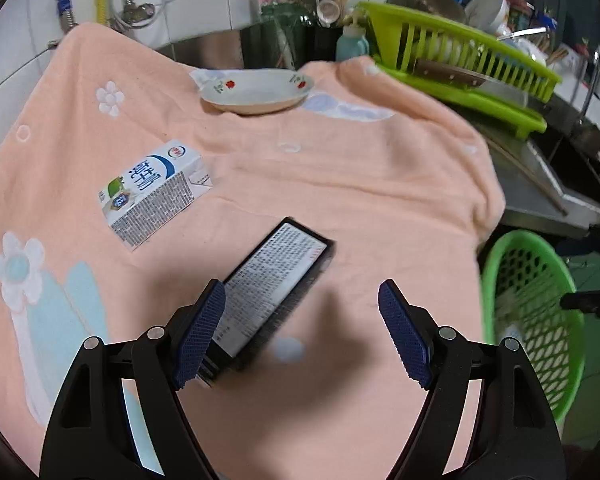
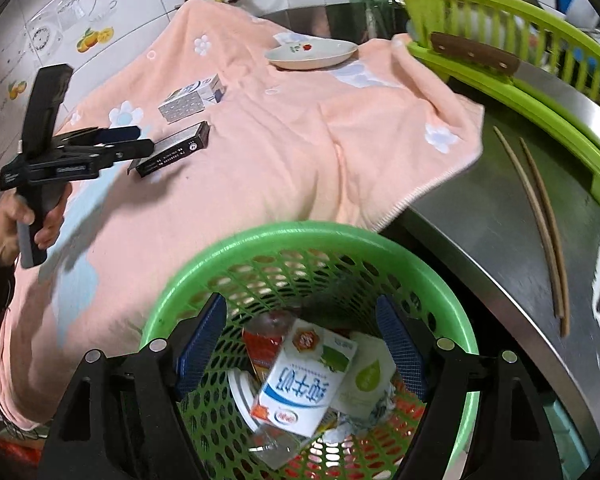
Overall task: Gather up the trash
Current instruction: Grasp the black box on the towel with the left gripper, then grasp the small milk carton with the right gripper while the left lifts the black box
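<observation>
— Counting what sits inside the round green perforated plastic basket, I see a white-and-blue milk carton, a pale packet with a green leaf mark, a clear bottle with a red label and some smaller scraps under them. So part of the collecting looks done.

— And what is left on the tabletop?

— Two pieces lie on the peach towel with white flowers: a small white-and-blue milk carton with a grey printed side, on its side, and a flat black box with a white printed label just beside it, nearer the camera. Both are untouched and well apart from the basket.

— The grippers?

— The right gripper hangs over the basket mouth with its jaws apart and nothing between them. The left gripper points down at the black box, jaws also wide; its left pad overlaps the box's near end in the wrist view, but nothing is clamped.

— The white plate with red flower prints?

— It stands at the far edge of the towel, beside the lime-green dish rack. I judge it kitchenware, not trash. By my reckoning, two pickups remain, the black box likely first.
</observation>
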A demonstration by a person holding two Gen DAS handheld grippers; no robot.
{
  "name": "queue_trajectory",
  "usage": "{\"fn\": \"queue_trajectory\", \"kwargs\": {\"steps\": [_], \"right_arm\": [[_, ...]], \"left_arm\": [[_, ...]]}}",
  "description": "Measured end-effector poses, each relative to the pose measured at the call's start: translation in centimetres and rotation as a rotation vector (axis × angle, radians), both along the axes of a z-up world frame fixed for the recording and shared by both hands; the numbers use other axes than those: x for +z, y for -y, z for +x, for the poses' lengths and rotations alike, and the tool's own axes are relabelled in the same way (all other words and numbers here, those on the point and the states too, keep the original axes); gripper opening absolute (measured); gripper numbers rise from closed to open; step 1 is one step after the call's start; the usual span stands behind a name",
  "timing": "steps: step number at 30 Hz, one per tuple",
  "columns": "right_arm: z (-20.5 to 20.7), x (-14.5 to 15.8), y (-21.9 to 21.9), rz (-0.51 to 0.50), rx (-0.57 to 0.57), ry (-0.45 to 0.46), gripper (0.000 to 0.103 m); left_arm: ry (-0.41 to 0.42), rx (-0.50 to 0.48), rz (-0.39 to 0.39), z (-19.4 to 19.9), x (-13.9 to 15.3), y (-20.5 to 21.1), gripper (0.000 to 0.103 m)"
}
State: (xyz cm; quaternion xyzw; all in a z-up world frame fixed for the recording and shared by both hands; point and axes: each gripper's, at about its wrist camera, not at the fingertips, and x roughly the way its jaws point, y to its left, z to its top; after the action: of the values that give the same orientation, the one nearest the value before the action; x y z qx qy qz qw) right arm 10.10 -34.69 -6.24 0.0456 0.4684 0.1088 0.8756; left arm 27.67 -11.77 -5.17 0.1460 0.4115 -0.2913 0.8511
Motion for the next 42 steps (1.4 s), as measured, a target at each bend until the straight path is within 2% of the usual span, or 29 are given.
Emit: {"fn": "queue_trajectory", "kwargs": {"steps": [6,14,19,21,22,25,28,33,42], "right_arm": [[2.4,0.0,-1.7,-0.011,0.048,0.0,0.074],[4.7,-0.5,-3.2,-0.025,0.092,-0.01,0.074],[5.9,-0.4,-3.9,-0.036,0.114,-0.009,0.074],[6.3,-0.3,-4.2,-0.041,0.121,-0.009,0.074],[6.6,-0.3,-4.4,-0.044,0.126,-0.007,0.074],[7.4,0.0,-4.9,-0.049,0.138,-0.001,0.074],[8.3,0.5,-5.4,-0.049,0.151,0.008,0.074],[10.2,1.8,-6.6,-0.04,0.172,0.028,0.074],[16.1,3.9,-11.1,0.019,0.231,0.035,0.074]], "left_arm": [[-0.023,-0.023,0.026,1.7,-1.7,0.0,0.078],[-0.08,-0.038,0.004,3.8,-3.0,-0.2,0.078],[-0.062,-0.066,0.012,3.8,-3.5,0.0,0.078],[-0.048,-0.062,0.01,3.6,-3.5,-0.1,0.073],[-0.043,-0.054,0.006,3.5,-3.5,-0.2,0.065],[-0.052,-0.037,-0.028,3.1,-3.2,-0.8,0.058],[-0.055,-0.008,-0.026,2.3,-3.0,-1.4,0.052],[-0.071,0.077,-0.049,1.4,-2.8,-3.8,0.05],[-0.035,0.224,-0.078,-0.7,-0.9,-9.2,0.049]]}}
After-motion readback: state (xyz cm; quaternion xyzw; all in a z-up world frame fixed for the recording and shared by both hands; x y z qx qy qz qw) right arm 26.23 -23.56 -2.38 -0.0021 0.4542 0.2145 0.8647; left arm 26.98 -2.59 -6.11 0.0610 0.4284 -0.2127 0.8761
